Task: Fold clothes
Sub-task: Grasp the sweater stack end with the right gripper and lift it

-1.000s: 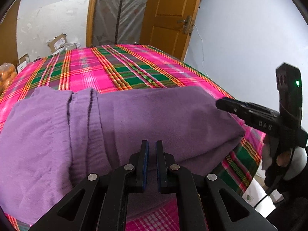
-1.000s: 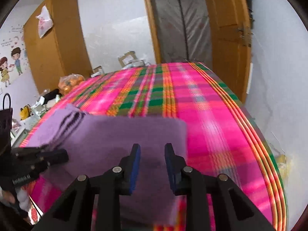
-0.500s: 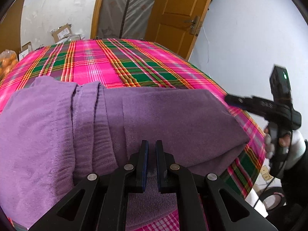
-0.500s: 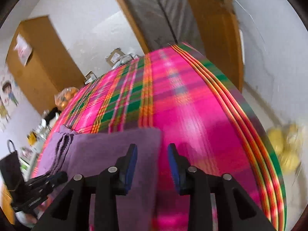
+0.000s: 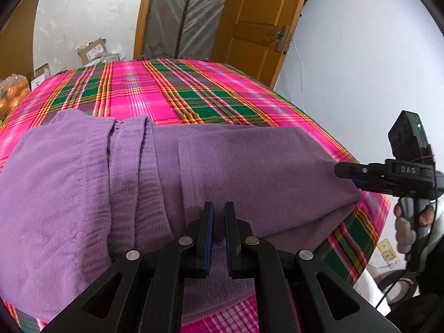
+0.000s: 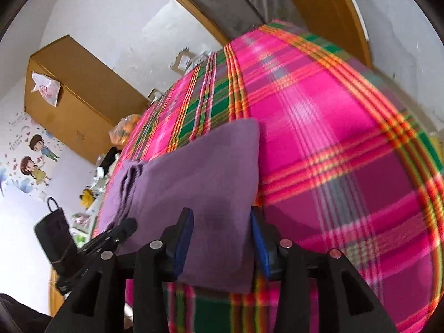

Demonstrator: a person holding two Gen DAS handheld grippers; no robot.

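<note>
A purple fleece garment (image 5: 227,172) lies folded across the near part of a table under a pink and green plaid cloth (image 5: 172,91). My left gripper (image 5: 217,216) hovers over the garment's near edge, its jaws a narrow gap apart with no cloth between them. My right gripper (image 6: 222,224) is open wide, its fingers on either side of the garment's right end (image 6: 211,177). In the left wrist view the right gripper (image 5: 349,170) sits at the garment's right corner. The left gripper (image 6: 122,229) shows at the lower left of the right wrist view.
A wooden door (image 5: 258,25) and a plastic-covered doorway (image 5: 183,16) stand behind the table. Cardboard boxes (image 5: 91,51) and a bag of oranges (image 5: 12,94) lie at the far left. A wooden wardrobe (image 6: 77,102) stands by the left wall.
My right gripper has opened wider, tilted, and moved in so its fingers straddle the garment's right end. My left gripper has barely moved.
</note>
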